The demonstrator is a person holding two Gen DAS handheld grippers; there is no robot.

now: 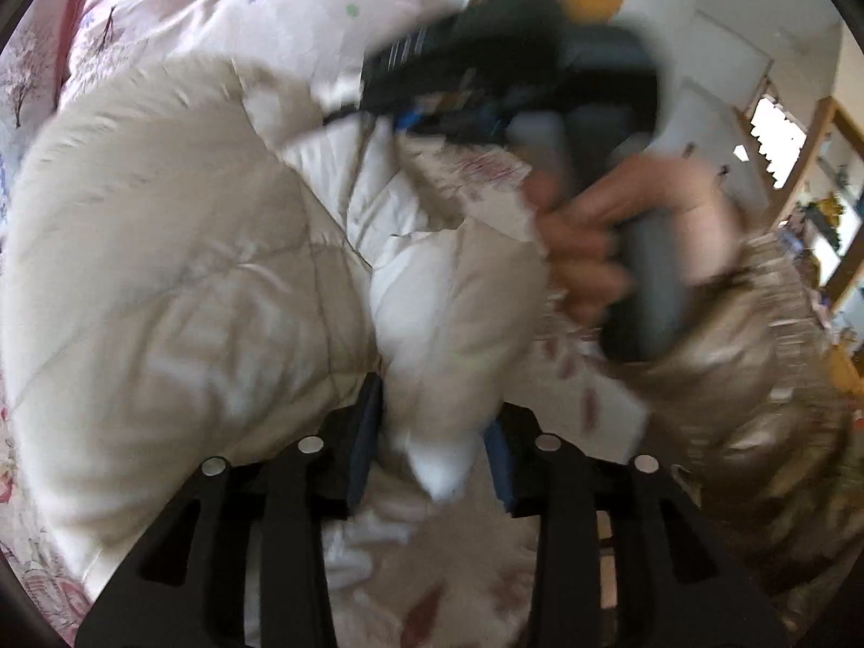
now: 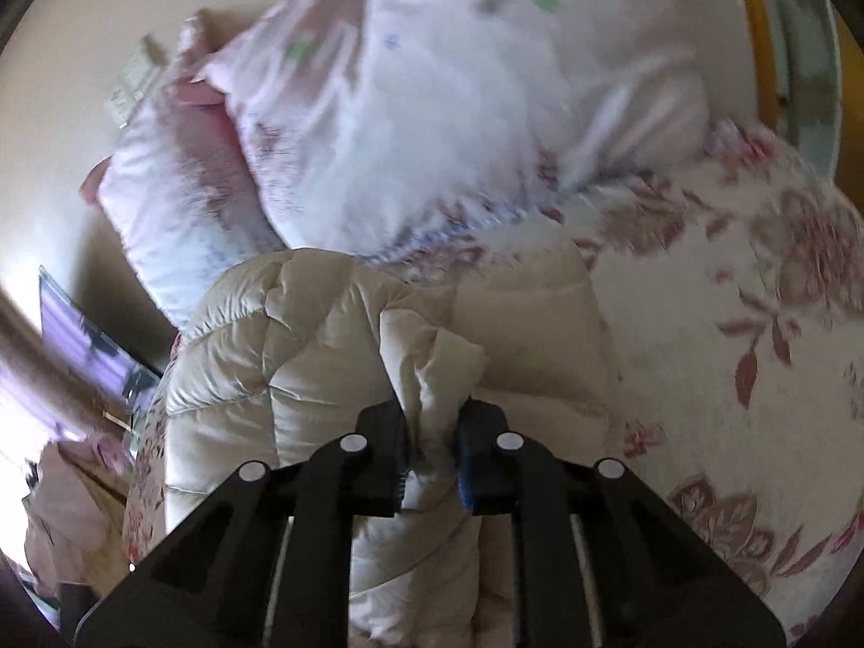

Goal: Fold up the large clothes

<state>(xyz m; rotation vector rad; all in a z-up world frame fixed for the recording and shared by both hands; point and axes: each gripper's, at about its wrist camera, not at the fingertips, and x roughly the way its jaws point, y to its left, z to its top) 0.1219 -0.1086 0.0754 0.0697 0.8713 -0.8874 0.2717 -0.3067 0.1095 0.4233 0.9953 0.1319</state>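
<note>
- Cream quilted puffy coat is bunched on the floral bedsheet, spreading ahead and to the left of the left gripper.
- Left gripper: its 2 fingers are closed onto a white-lined corner of the coat, with cloth bulging out between the blue pads.
- Right gripper: narrow, pinching a fold of the same coat; the bulk of the garment sits ahead and to its left, with bare sheet to its right.
- In the left wrist view the right gripper shows ahead and up-right, with the person's hand on its grey handle. Heavy motion blur there.
- Step in hand, my guess: both pinched points are being carried across to lay 1 fold over the body of the coat.
- To do it well: keep both pinches at matching height so the edge stays straight, and move the 2 grippers together so the padding does not twist.
- Land the fold on the coat itself, short of the pink pillows lying beyond the right gripper.
- Risk: slick puffy fabric may slip from a shallow pinch; the left grip looks close to the corner tip.
- Open only once the cloth rests flat, then press down to push the air out.
</note>
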